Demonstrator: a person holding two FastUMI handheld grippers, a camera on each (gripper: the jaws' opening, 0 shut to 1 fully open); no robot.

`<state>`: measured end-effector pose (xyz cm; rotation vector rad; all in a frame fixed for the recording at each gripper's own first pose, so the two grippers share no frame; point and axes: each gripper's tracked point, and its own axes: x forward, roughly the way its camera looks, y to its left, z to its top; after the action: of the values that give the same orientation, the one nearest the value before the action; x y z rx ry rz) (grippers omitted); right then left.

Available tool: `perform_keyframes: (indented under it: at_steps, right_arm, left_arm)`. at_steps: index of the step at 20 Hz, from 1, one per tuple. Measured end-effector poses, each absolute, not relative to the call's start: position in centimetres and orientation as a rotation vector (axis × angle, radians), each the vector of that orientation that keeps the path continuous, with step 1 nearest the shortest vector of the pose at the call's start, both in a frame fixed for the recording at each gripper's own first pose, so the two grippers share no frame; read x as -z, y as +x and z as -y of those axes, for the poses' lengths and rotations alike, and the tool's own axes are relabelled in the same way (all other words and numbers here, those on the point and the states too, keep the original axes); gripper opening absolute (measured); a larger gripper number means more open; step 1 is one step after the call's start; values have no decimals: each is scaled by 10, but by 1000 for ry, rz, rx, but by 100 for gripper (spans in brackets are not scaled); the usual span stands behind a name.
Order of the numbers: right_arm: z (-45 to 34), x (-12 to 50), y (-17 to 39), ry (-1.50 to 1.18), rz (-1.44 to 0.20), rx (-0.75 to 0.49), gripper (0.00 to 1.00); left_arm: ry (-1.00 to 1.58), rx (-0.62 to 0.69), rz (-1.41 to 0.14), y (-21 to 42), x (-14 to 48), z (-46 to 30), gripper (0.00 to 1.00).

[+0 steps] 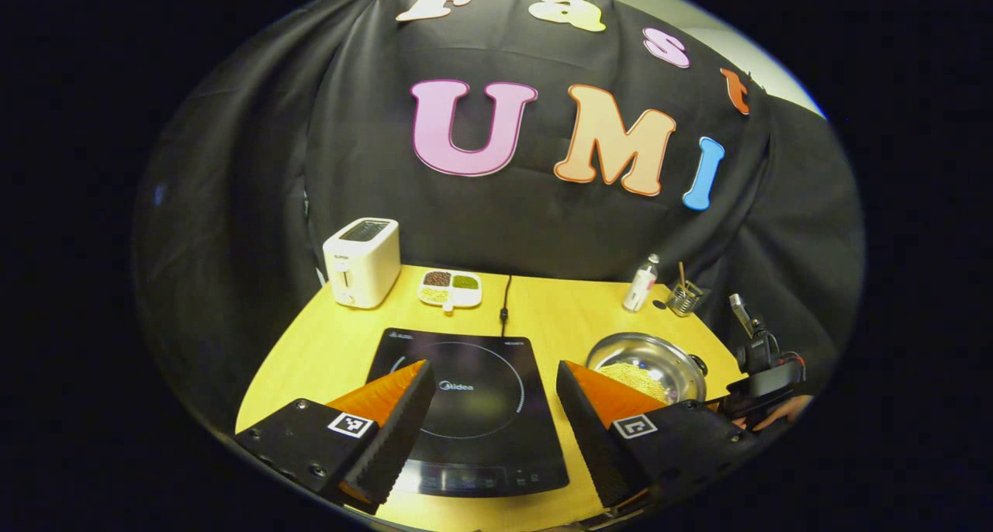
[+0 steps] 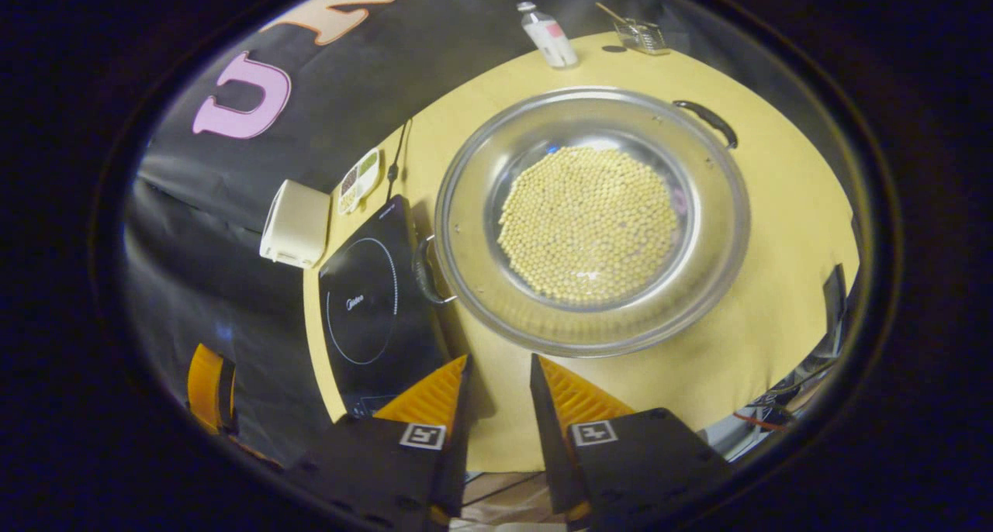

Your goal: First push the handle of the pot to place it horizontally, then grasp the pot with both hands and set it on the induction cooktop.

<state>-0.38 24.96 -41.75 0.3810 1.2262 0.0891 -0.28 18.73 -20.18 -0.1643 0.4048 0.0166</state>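
Left tool [image 1: 493,396] spread wide, nothing between the fingers, hovering over the near edge of the cooktop [image 1: 473,408]. Right tool [image 2: 500,388] also parted, narrower gap, empty, poised above the surface [image 2: 776,229] just short of the pot [image 2: 593,222]. Pot on the yellow surface, right of the cooktop and just beside it, not on the glass. Full of pale beans [image 2: 588,223] in the middle. Near-left handle [image 2: 425,272] sticking out toward the cooktop edge, far-right handle [image 2: 707,121] lying along the rim. Seen from the left tool's view, pot [image 1: 645,365] to the right, with the other tool and a hand [image 1: 776,412] at its right side. Farther back: white toaster [image 1: 361,260] at far left, divided dish [image 1: 451,289] beside it, cable [image 1: 506,299] running to the cooktop. Far right, small bottle [image 1: 641,284] and a clear holder [image 1: 686,298] near the cloth wall.
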Motion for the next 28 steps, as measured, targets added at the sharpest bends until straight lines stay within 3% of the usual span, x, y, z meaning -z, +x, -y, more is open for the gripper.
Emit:
perform_keyframes:
  at_steps: [4,6,9,10,11,12,14,15,16,17,18,20,21,25,26,27,28]
  right_arm:
    - [-205,401,7,358,-1202,-99,85]
    - [-176,393,18,330,-1199,-102,100]
    - [-134,387,44,282,-1192,-97,100]
    - [-120,386,56,275,-1192,-97,94]
    - [-107,386,68,271,-1194,-96,100]
    - [-95,388,80,270,-1194,-94,94]
    - [-73,393,100,268,-1205,-89,100]
    - [-64,397,107,262,-1215,-93,94]
    - [-57,403,116,262,-1233,-101,94]
    - [-53,408,122,266,-1251,-113,100]
    - [-50,411,129,271,-1266,-123,94]
    - [-46,421,142,265,-1295,-154,94]
    - [-44,424,147,258,-1304,-171,100]
    - [-52,435,168,276,-1349,-241,94]
    - [-54,438,171,283,-1360,-252,100]
    - [-56,442,173,291,-1373,-264,100]
    - [-58,447,174,300,-1387,-275,93]
  left_arm:
    - [-193,-30,-503,3,226,-164,96]
    - [-219,-40,-572,4,241,-148,96]
    - [-285,-29,-664,4,260,-120,96]
    - [-300,-31,-696,4,268,-112,96]
    - [-315,-36,-728,6,275,-105,96]
    - [-335,-43,-756,10,281,-98,97]
    - [-386,-52,-801,19,293,-85,96]
    - [-409,-58,-827,24,300,-79,96]
    - [-428,-66,-854,27,309,-74,96]
    - [-445,-74,-879,31,316,-70,97]
    - [-459,-83,-901,36,323,-67,97]
    - [-458,-93,-933,45,333,-65,100]
    - [-448,-95,-946,49,336,-65,97]
    - [-412,-105,-1015,68,357,-61,96]
    - [-405,-106,-1034,71,361,-60,96]
    - [-404,-107,-1046,76,367,-59,97]
    - [-403,-104,-1061,80,373,-57,97]
